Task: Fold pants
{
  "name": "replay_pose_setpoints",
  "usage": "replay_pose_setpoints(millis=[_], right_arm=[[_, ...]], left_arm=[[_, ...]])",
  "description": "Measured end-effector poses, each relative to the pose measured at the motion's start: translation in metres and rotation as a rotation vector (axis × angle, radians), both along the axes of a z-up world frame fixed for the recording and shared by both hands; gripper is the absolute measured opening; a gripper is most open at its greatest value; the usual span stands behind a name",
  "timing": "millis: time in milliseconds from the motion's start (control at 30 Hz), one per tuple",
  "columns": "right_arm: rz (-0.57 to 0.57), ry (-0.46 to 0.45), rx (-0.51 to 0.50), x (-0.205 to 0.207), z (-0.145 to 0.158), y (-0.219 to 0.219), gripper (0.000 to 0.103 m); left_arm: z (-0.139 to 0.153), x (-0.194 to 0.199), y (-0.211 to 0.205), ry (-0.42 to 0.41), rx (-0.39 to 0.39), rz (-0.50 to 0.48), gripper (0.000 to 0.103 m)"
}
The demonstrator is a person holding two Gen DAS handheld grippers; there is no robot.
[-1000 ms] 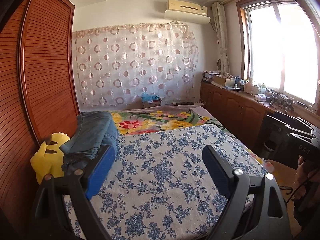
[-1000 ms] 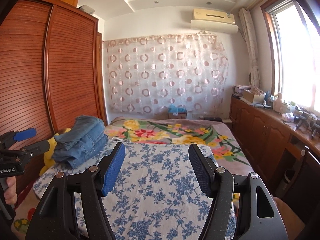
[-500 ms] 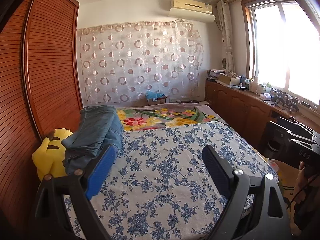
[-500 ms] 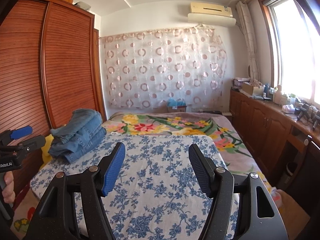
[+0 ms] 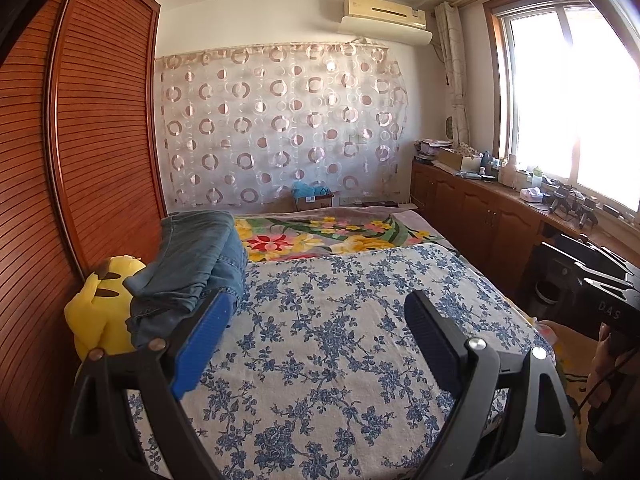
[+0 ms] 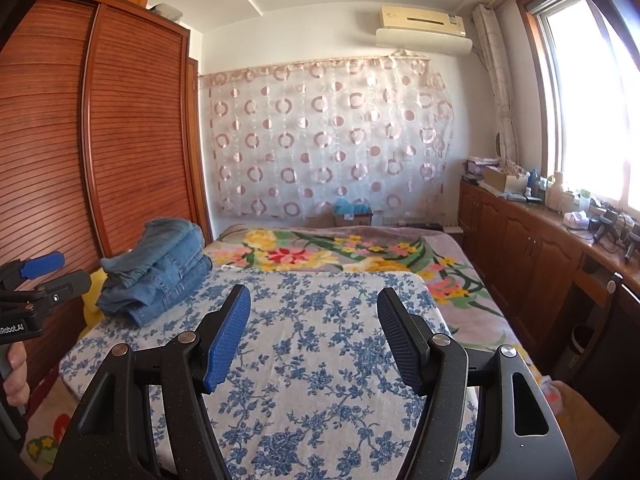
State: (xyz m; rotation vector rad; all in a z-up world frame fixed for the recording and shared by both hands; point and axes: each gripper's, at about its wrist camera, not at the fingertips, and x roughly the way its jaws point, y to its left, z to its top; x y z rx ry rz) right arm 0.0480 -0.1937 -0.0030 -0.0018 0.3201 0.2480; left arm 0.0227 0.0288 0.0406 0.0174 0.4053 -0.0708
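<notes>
Folded blue jeans (image 5: 192,264) lie in a stack at the left side of the bed (image 5: 332,344), on the blue-flowered white cover; they also show in the right wrist view (image 6: 160,268). My left gripper (image 5: 316,316) is open and empty, held above the bed just right of the jeans. My right gripper (image 6: 314,316) is open and empty above the middle of the cover. The left gripper also shows at the left edge of the right wrist view (image 6: 36,276).
A yellow plush toy (image 5: 102,312) sits between the jeans and the wooden wardrobe (image 5: 80,160). A bright floral blanket (image 6: 340,252) covers the far bed. Wooden cabinets (image 6: 532,256) with clutter line the right wall under the window.
Both grippers have drawn back and tilted up slightly, so the bed sits lower in view. Both stay open and empty. The jeans have not moved.
</notes>
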Motion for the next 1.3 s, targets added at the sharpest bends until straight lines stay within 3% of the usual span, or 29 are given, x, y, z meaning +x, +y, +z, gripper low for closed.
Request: replay_pose_setpoints(millis=[1300], right_arm=[[0.005, 0.002, -0.003, -0.0004, 0.0014, 0.002, 0.067]], left_arm=[[-0.0092, -0.0043, -0.0016, -0.004, -0.001, -0.004, 0.09]])
